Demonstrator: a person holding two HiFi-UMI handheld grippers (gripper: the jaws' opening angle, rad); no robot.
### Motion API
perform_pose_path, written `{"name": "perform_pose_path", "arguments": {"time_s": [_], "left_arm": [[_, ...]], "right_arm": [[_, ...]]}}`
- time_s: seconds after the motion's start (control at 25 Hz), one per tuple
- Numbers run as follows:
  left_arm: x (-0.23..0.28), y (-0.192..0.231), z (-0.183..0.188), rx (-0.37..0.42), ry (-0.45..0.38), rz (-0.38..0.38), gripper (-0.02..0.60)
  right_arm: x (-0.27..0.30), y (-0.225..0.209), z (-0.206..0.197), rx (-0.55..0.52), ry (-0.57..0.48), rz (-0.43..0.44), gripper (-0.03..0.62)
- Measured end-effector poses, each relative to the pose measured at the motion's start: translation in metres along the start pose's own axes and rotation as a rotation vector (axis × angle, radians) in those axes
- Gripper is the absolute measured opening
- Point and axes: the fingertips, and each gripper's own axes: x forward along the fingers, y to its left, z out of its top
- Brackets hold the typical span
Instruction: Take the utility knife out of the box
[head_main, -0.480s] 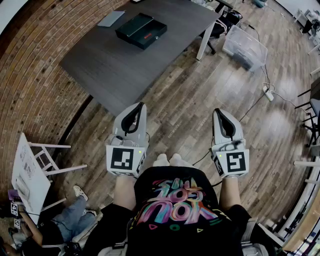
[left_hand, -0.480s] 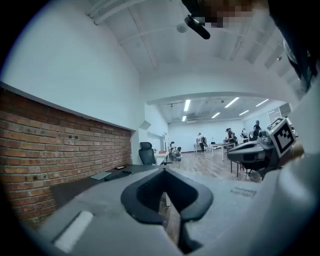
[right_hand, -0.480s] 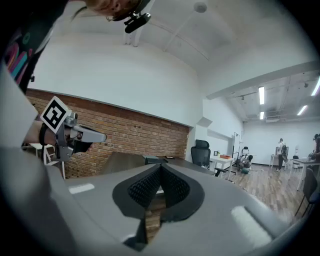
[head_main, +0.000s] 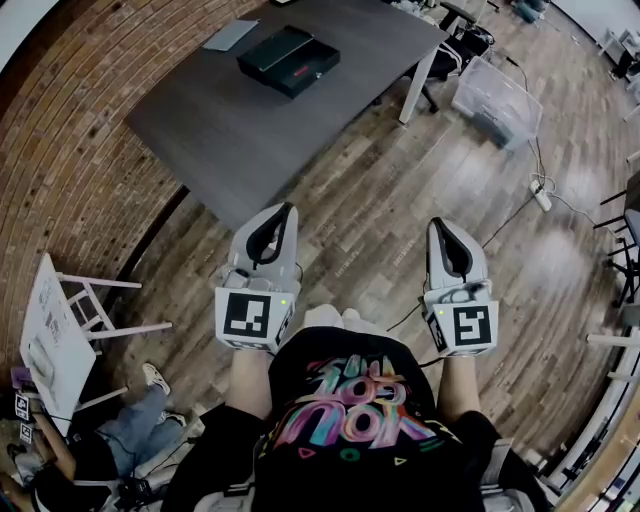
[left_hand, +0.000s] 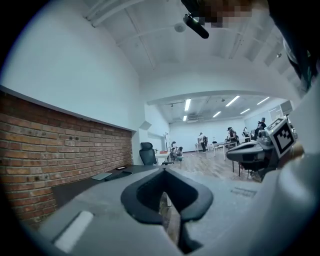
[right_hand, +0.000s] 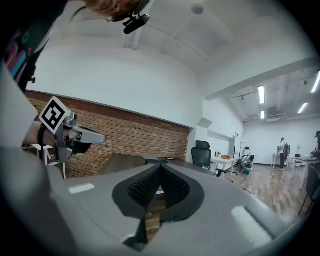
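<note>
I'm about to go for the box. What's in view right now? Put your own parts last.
table: one, dark grey, ahead beside the brick wall
box: one, black with a red mark, on the table's far part
flat panel: one, grey, on the table left of the box
storage bin: one, clear, on the floor right of the table
office chair: one, black, beyond the table
power strip: one, white, on the floor at right
stand: one, white, at left
seated person: one, blue jeans, lower left
left gripper: one, grey, shut, empty
right gripper: one, grey, shut, empty

"YOU GOT THIS" on black shirt (head_main: 345, 405)
</note>
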Motion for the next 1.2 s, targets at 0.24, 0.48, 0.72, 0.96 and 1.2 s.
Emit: {"name": "perform_pose_path", "arguments": {"time_s": [0.24, 0.48, 0.72, 0.96, 1.2], "left_arm": [[0.007, -0.009, -0.005, -0.020, 0.010, 0.002, -0.002], [0.038, -0.005, -0.011, -0.025, 0.019, -0.008, -0.002], [0.089, 0.020, -0.016, -0.012, 0.015, -0.028, -0.002], [0.160, 0.071, -0.004, -0.025, -0.002, -0.029, -0.002], [0.226, 0.121, 0.007, -0.042, -0.009, -0.052, -0.002]], "right_arm": [[0.004, -0.003, -0.006, -0.002, 0.009, 0.027, -0.002], [0.025, -0.016, -0.016, 0.011, 0.020, 0.031, -0.002], [0.074, -0.031, -0.024, 0.007, 0.036, 0.032, -0.002], [0.155, -0.049, -0.016, -0.014, 0.044, 0.041, -0.002], [0.234, -0.071, 0.001, -0.025, 0.042, 0.014, -0.002]]}}
